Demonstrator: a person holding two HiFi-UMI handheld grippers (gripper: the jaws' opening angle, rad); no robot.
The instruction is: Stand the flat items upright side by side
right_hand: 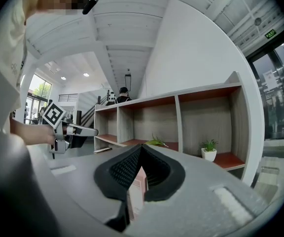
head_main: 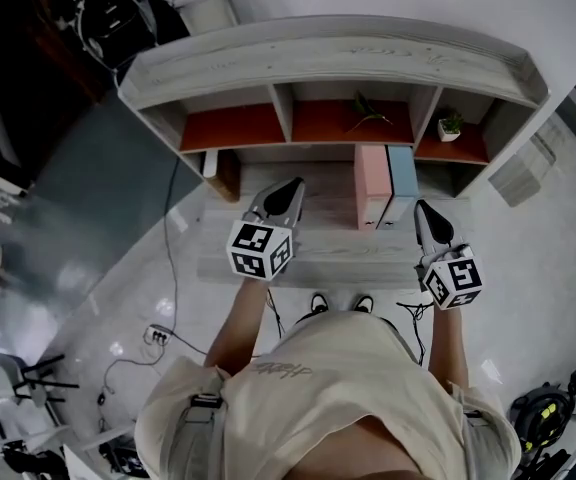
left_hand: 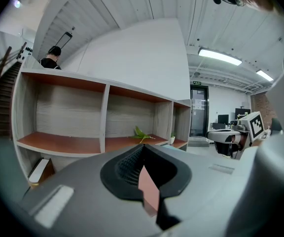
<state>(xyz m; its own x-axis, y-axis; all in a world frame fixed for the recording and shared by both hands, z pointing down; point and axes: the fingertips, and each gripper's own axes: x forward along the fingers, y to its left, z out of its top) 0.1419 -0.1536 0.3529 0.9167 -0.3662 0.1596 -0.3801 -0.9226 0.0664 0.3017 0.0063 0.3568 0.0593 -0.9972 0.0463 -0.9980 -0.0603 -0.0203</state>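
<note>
Grey wood made up the shelf unit [head_main: 338, 53], the largest thing in the head view, with three upper bays floored in orange-red. Below those bays a pale wooden ledge [head_main: 308, 260] ran across its front. The person stood close against the ledge in a cream shirt [head_main: 338, 388], both forearms reaching forward.

Under the right-hand part of the shelf, a pink folder [head_main: 372, 196] and a blue folder [head_main: 402, 188] stood upright on the ledge, side by side and touching, the pink one on the left. A white-and-brown flat item [head_main: 215, 168] leaned at a slant in the lower left bay, well apart from them.

The left gripper [head_main: 293, 186] hovered over the ledge to the left of the pink folder, its jaws closed tip to tip on nothing. The right gripper [head_main: 423, 208] hung just beside the blue folder's front edge, jaws likewise pressed together and empty; pink showed only through the slot behind its tips.

A green sprig [head_main: 366, 113] lay in the middle bay, and a small potted plant [head_main: 450, 125] sat in the right one.
</note>
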